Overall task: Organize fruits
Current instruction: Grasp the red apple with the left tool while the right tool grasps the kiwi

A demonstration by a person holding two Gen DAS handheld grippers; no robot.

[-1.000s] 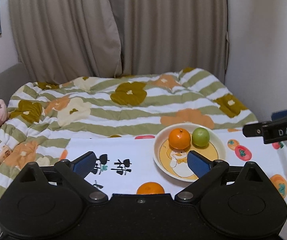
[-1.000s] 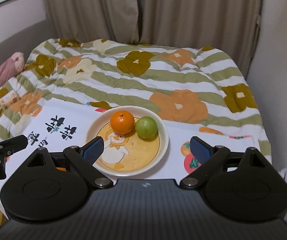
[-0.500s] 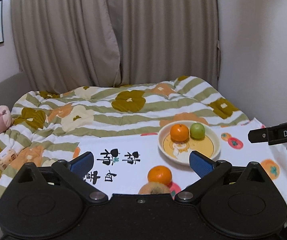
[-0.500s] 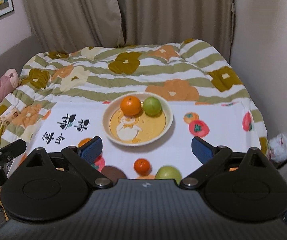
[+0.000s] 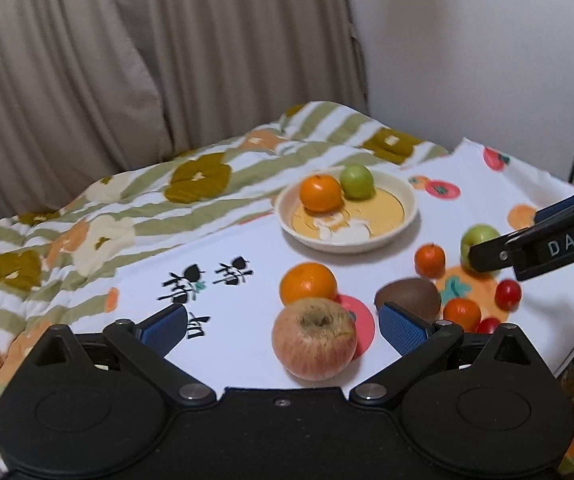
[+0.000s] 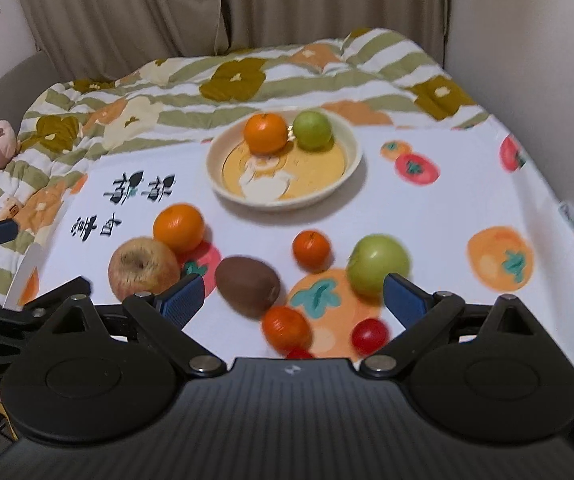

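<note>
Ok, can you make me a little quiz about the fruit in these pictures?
1. How many fruits lie in the bowl?
2. True or false: the apple touches the big orange beside it.
3. Which fruit lies nearest the right gripper? A) kiwi B) the bowl's green fruit C) apple

Key: 1. Two, an orange and a green fruit. 2. True. 3. A

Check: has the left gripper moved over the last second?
Yes. The left gripper pulled back from the plate, which now sits farther away, revealing loose fruit.
</note>
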